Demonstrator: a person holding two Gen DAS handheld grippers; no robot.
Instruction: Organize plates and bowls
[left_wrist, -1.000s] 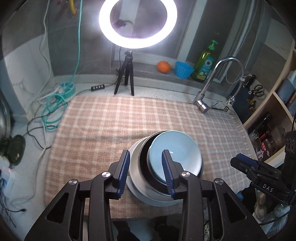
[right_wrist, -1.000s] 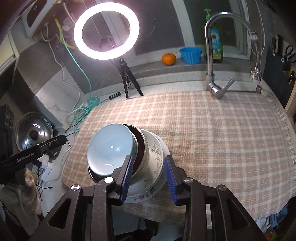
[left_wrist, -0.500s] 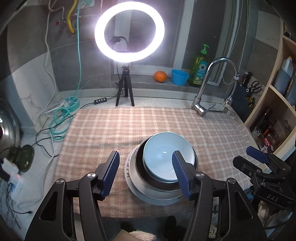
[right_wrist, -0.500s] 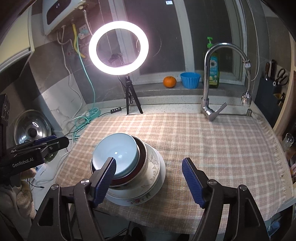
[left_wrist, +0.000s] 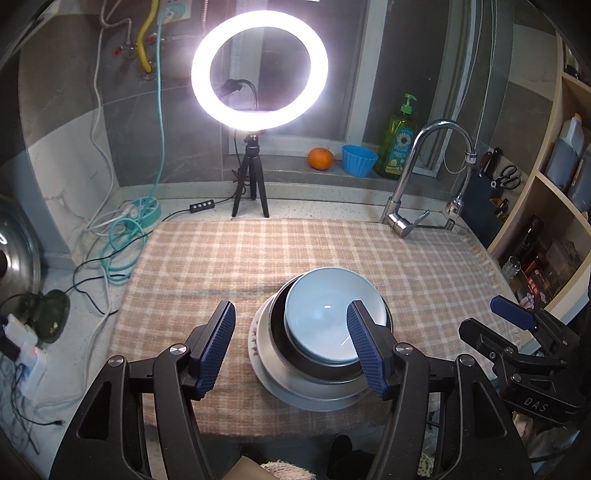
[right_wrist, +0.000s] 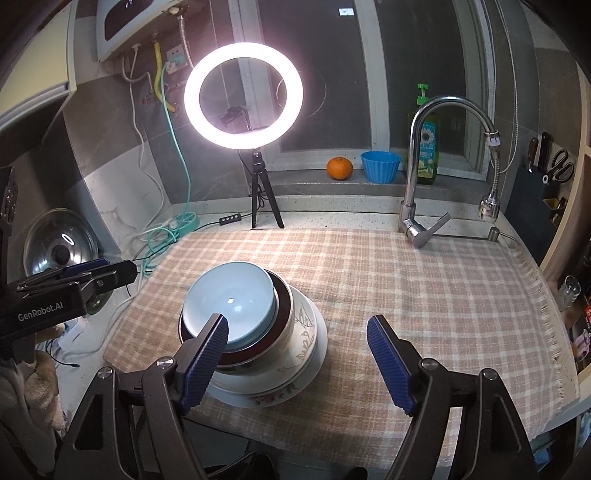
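Left wrist view: the left gripper (left_wrist: 290, 349) has its jaws wide and opening more, gripping nothing. The right gripper (right_wrist: 295, 363) is opening too, and it holds nothing. The light blue bowl (left_wrist: 327, 319) sits in a dark bowl (right_wrist: 282, 308) on a flowered plate (right_wrist: 303, 367), near the front edge of the checked cloth (right_wrist: 424, 280) on the counter.

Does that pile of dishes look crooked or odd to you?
Slightly. The light blue bowl sits tilted and off-centre inside the dark bowl, leaning toward the pile's left side in the right view. Nothing looks spilled or broken.
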